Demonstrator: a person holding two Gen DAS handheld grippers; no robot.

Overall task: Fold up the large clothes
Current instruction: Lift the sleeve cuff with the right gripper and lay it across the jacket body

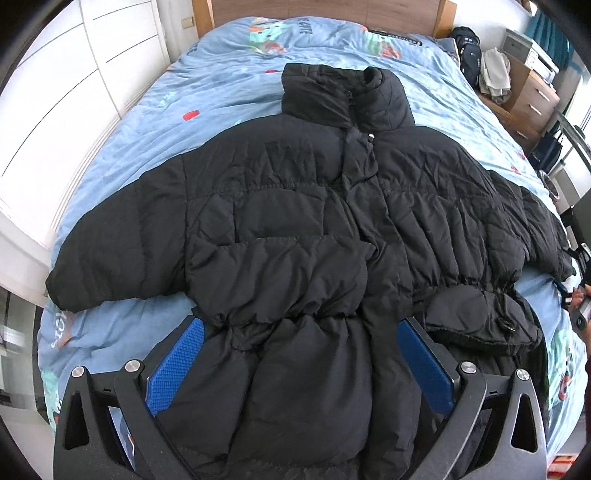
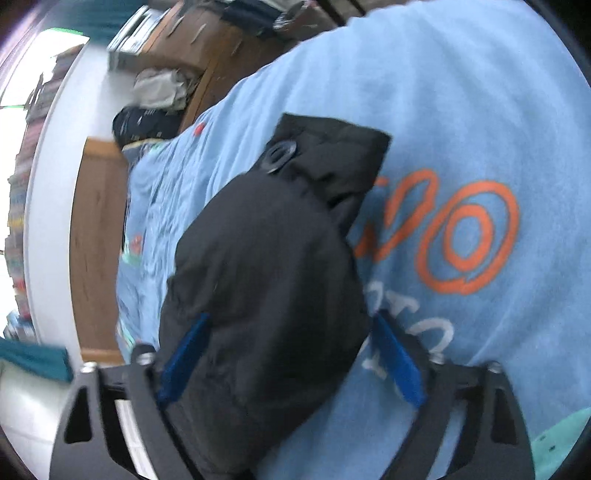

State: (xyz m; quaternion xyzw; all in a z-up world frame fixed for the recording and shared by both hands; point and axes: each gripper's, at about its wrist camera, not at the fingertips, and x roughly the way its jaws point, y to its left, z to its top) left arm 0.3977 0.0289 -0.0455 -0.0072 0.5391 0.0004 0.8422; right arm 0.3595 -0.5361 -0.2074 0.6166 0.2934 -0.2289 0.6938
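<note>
A blue bed (image 1: 236, 92) carries the black jacket (image 1: 295, 206), spread flat, collar toward the headboard. The left gripper (image 1: 301, 354) straddles its hem, jaws wide apart. The right gripper (image 2: 291, 354) brackets a sleeve (image 2: 266, 258), pads not pressing.

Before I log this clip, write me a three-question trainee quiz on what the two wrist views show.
1. True or false: the black puffer jacket lies spread on the blue bedspread with its collar pointing toward the headboard.
2. What sits between the right gripper pads: (a) bare bedspread, (b) a black sleeve with a round snap, (c) a pillow?
3. Which part of the jacket lies between the left gripper pads?

Key: 1 true; 2 b; 3 the hem.
</note>
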